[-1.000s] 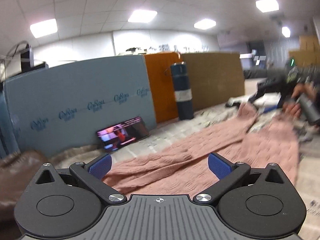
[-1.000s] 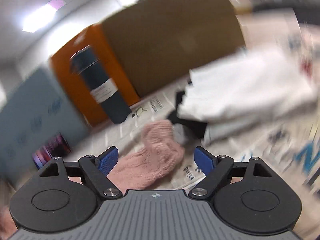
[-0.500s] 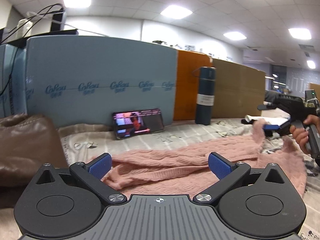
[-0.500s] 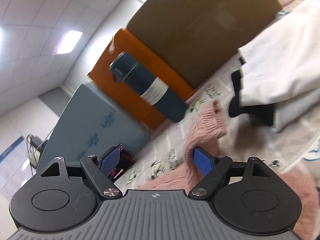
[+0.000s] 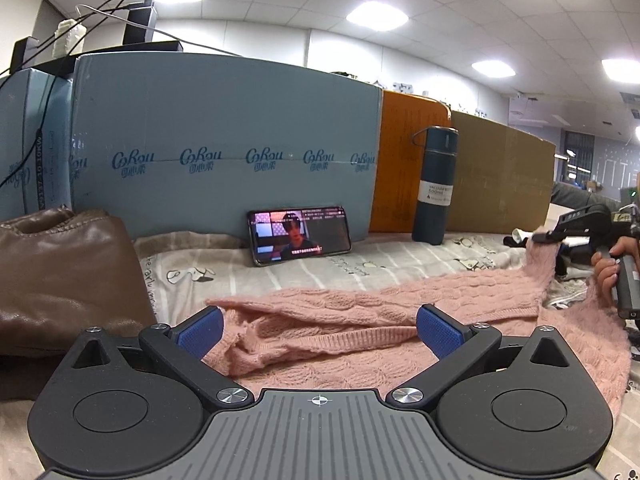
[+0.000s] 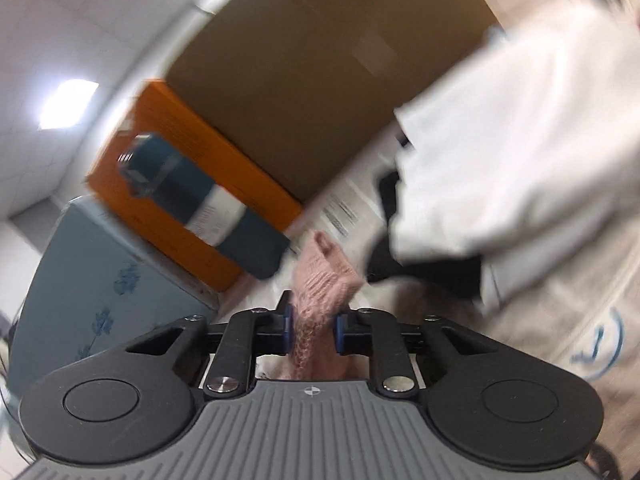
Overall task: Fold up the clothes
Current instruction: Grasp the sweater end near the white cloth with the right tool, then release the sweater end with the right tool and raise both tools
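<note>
Pink knit sweater lies spread on printed bedsheet in front of dark blue flask; R gripper clamped on sleeve end, lifted near flask; L gripper fingers wide apart, empty, over sweater's near edge.

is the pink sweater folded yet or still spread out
Mostly spread, not neatly folded. The pink sweater lies stretched across the bed, rumpled near the open left hand-held gripper, one end pinched in the right hand-held gripper.
</note>
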